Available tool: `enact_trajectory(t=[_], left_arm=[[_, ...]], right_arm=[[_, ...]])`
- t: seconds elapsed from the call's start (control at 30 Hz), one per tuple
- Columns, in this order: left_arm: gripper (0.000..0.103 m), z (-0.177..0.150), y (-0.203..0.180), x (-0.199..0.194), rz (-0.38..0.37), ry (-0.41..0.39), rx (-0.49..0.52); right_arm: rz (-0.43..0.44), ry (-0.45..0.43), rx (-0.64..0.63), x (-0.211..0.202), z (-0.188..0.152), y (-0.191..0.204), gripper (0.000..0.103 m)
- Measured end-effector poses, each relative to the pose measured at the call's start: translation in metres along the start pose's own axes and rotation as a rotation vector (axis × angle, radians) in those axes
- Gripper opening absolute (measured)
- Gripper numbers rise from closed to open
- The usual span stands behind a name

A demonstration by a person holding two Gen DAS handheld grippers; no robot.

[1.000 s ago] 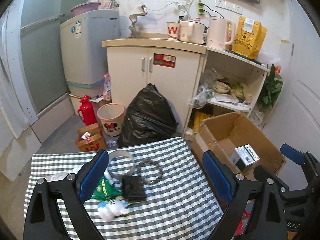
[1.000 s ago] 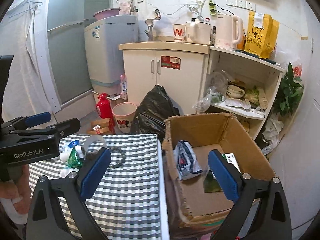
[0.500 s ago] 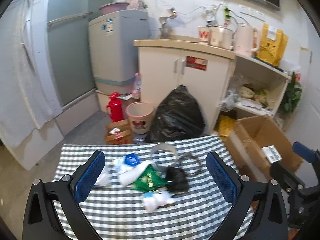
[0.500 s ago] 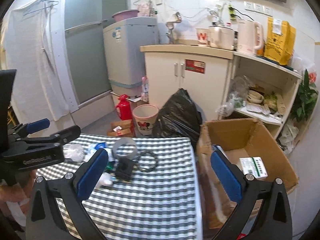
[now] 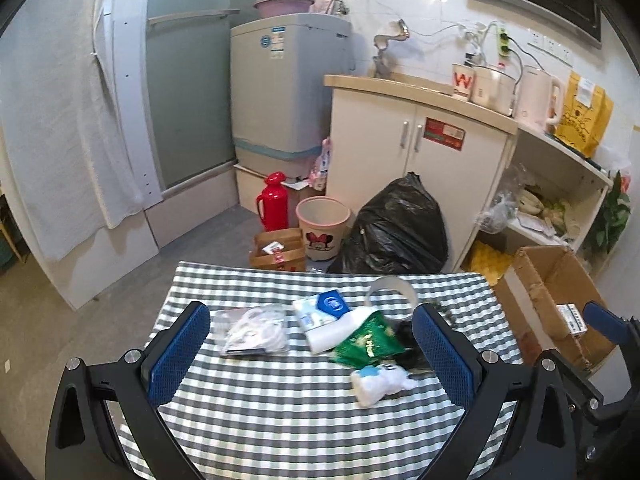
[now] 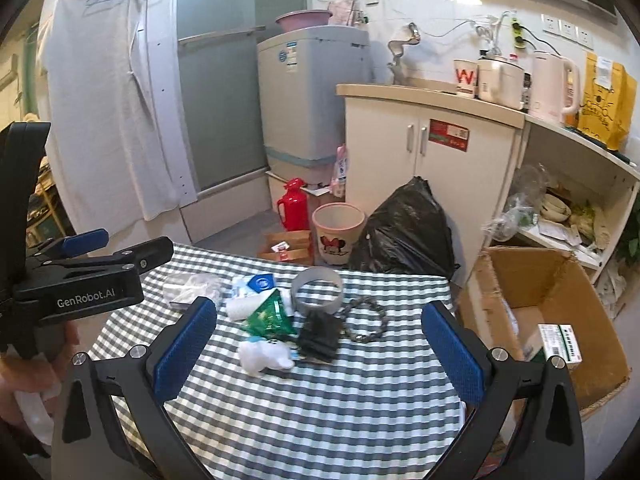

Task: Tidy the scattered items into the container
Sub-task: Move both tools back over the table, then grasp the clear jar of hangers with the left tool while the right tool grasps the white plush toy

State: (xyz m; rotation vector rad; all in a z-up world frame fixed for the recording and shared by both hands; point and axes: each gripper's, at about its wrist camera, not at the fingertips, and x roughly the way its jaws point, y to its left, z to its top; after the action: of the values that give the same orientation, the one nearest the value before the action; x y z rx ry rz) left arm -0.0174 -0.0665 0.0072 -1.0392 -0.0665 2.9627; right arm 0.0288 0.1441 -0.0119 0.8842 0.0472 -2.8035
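Observation:
Scattered on the checked table [image 5: 280, 420] lie a clear bag of white cable [image 5: 252, 330], a tissue pack [image 5: 324, 308], a green packet [image 5: 368, 344], a white plush toy [image 5: 380, 384] and a grey tape ring [image 5: 394, 296]. The right wrist view also shows a black wallet [image 6: 320, 338] and a bead bracelet [image 6: 370, 320]. The cardboard box [image 6: 560, 280] stands on the floor right of the table, holding a small white-green carton [image 6: 560, 342]. My left gripper [image 5: 310, 354] hovers open above the table's near left side. My right gripper [image 6: 320, 344] is open above the near edge, holding nothing.
Beyond the table stand a black rubbish bag [image 5: 396, 228], a pink bin [image 5: 324, 226], a red flask [image 5: 272, 202] and a small open carton [image 5: 276, 250]. A white cabinet [image 5: 416, 152] and open shelves [image 5: 560, 184] line the back wall. A hand [image 6: 24, 380] holds the left gripper's handle.
Both views have swung left and pulled back. The right gripper has moved from over the cardboard box to over the table; the left one now takes in the whole pile.

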Motion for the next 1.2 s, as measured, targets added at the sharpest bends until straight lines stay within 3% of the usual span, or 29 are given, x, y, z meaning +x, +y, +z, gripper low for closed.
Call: enact_trajectory(t=[0.47,1.2], left_arm=[[0.103,-0.01,0.037,0.021,0.024,0.043,-0.055],[0.103,-0.032,0.05,0.106,0.071,0.183,-0.027]], right_arm=[[0.041,0.056,-0.019,0.032,-0.013,0.028,0.103],[0.067,0.198,0.007,0.098,-0.045,0.041,0.103]])
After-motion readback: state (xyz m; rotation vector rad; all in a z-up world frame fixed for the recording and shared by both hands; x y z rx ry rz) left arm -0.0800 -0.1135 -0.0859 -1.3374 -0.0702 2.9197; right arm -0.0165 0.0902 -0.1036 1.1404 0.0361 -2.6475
